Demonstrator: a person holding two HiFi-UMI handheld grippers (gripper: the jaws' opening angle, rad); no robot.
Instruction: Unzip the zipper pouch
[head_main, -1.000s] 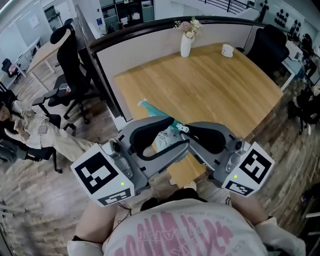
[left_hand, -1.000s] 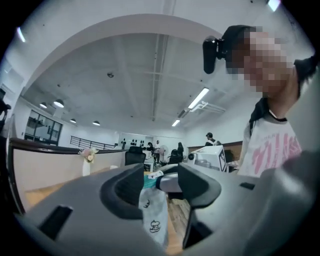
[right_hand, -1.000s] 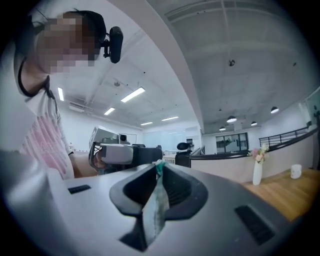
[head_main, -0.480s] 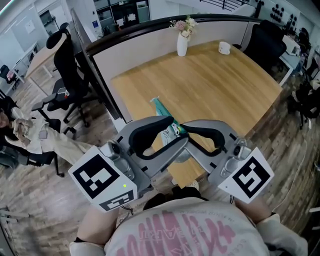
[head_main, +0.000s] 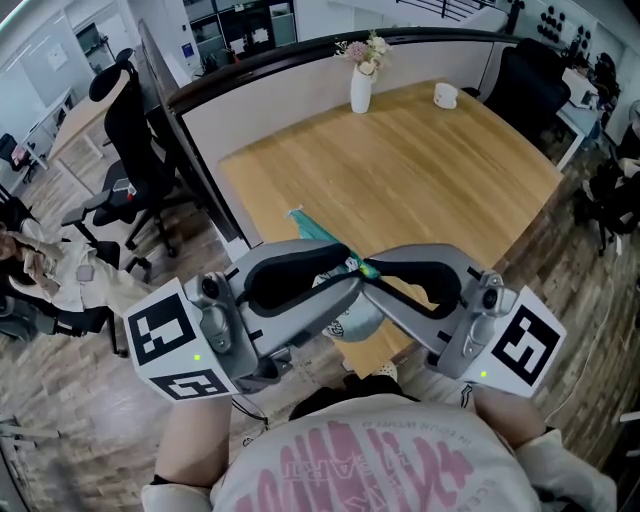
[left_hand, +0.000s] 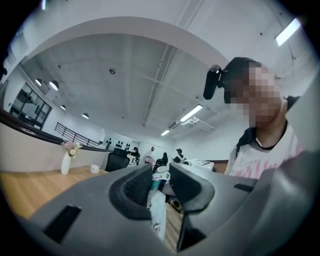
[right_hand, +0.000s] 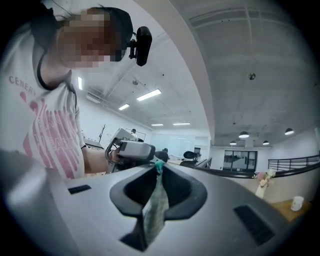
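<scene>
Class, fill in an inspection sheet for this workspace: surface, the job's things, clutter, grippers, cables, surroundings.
Surface: wooden table, mostly bare.
Job's things: pouch, held up between both grippers near the table's near edge; whether the zip is open cannot be told.
Clutter: white vase with flowers and a white cup, both at the far edge, well away from the pouch.
Grippers: left gripper has its jaws closing, with the pouch between them; right gripper is shut on the pouch's fabric.
Cables: nothing seen.
Surroundings: a partition runs along the table's far side; a black office chair stands to the left on the wood floor.
</scene>
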